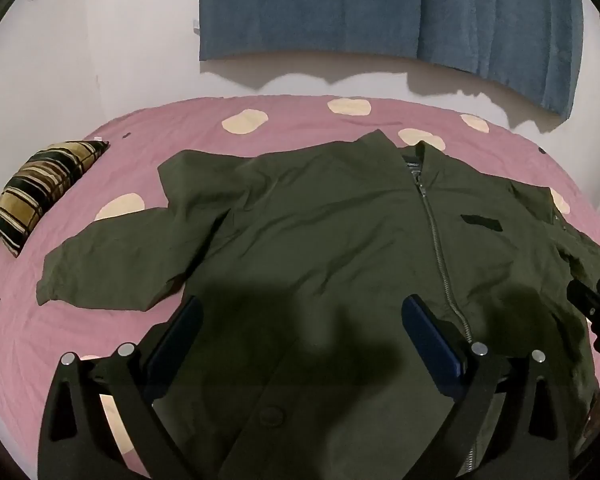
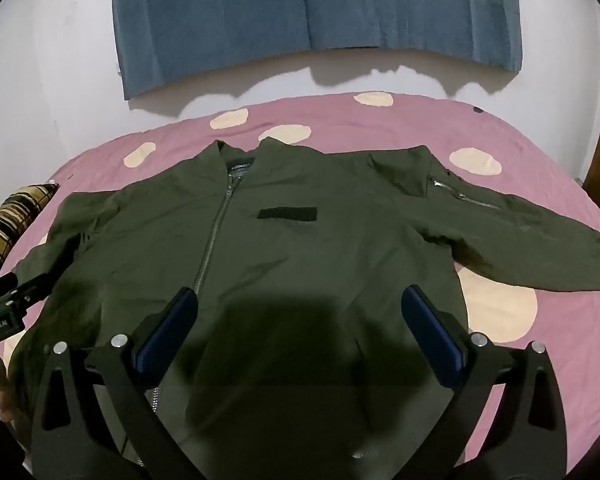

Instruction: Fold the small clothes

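Clearly we hold both the left gripper (image 1: 300,334) and the right gripper (image 2: 298,326) with fingers wide and empty above the olive jacket (image 2: 284,240) spread flat on the pink bed (image 2: 560,320), so we risk pinching the bedsheet along with slippery fabric, or dragging a sleeve (image 1: 132,252) crooked.

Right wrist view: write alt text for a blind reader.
A green jacket lies flat and zipped, sleeves spread, on a pink bedsheet with cream spots. The open right gripper hovers over its lower half; a blue towel hangs on the wall behind.
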`<state>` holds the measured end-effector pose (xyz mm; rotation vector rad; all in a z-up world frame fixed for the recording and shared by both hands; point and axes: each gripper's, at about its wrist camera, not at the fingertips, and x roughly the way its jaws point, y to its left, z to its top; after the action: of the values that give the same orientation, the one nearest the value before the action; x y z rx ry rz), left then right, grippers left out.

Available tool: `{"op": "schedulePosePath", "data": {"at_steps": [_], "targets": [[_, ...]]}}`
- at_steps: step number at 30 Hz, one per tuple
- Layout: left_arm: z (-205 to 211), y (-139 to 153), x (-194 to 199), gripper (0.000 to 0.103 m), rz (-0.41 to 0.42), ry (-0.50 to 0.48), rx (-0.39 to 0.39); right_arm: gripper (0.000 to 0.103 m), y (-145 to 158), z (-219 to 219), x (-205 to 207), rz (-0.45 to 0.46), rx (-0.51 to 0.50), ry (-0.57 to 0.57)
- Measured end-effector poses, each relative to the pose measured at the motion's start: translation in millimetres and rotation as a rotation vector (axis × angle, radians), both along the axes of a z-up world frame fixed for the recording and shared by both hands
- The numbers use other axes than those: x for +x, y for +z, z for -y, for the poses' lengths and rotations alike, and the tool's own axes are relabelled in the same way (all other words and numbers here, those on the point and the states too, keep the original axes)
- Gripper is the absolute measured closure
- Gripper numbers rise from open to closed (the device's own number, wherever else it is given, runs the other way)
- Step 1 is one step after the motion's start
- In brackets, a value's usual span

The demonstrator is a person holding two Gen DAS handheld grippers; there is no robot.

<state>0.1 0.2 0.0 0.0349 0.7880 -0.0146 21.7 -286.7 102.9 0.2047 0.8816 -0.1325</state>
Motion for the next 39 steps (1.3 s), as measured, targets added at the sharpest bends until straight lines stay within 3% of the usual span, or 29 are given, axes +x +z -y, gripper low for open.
{"op": "schedulePosePath", "data": {"at_steps": [17, 25, 27, 28, 32, 36, 38, 39], "targets": [[-0.4, -7.5, -0.9, 0.004, 0.007, -0.003, -0.016, 0.002, -4.1, 3.9, 0.1, -0.018, 0.008, -0.001], [3.1, -11.4, -0.7, 0.004, 0.003, -0.024, -0.025, 0.002, 2.7, 31.6, -0.4, -0.005, 0.037, -0.04], [2.0, -14.7, 3.2, 0.004, -0.015, -0.021, -0.04, 0.002, 10.1, 59.2, -4.4, 0.025, 0.062, -0.093], [1.6, -15.3, 5.3, 0.004, -0.012, -0.025, -0.083, 0.002, 12.9, 73.8, -8.2, 0.038, 0.077, -0.12], [2.4, -22.9, 11.8, 0.004, -0.032, -0.019, -0.08, 0.002, 19.0, 157.8, -33.4, 0.083, 0.12, -0.287], [3.4, -28.6, 14.1, 0.004, -0.061, -0.012, -0.052, 0.002, 6.8, 272.2, -86.3, 0.134, 0.257, -0.564], [4.3, -30.1, 15.9, 0.004, -0.086, -0.014, -0.034, 0.006, -6.8, 319.9, -112.2, 0.151, 0.353, -0.692], [5.2, -30.3, 16.4, 0.004, -0.074, -0.012, -0.025, 0.013, -16.6, 346.5, -129.6, 0.154, 0.398, -0.772]]}}
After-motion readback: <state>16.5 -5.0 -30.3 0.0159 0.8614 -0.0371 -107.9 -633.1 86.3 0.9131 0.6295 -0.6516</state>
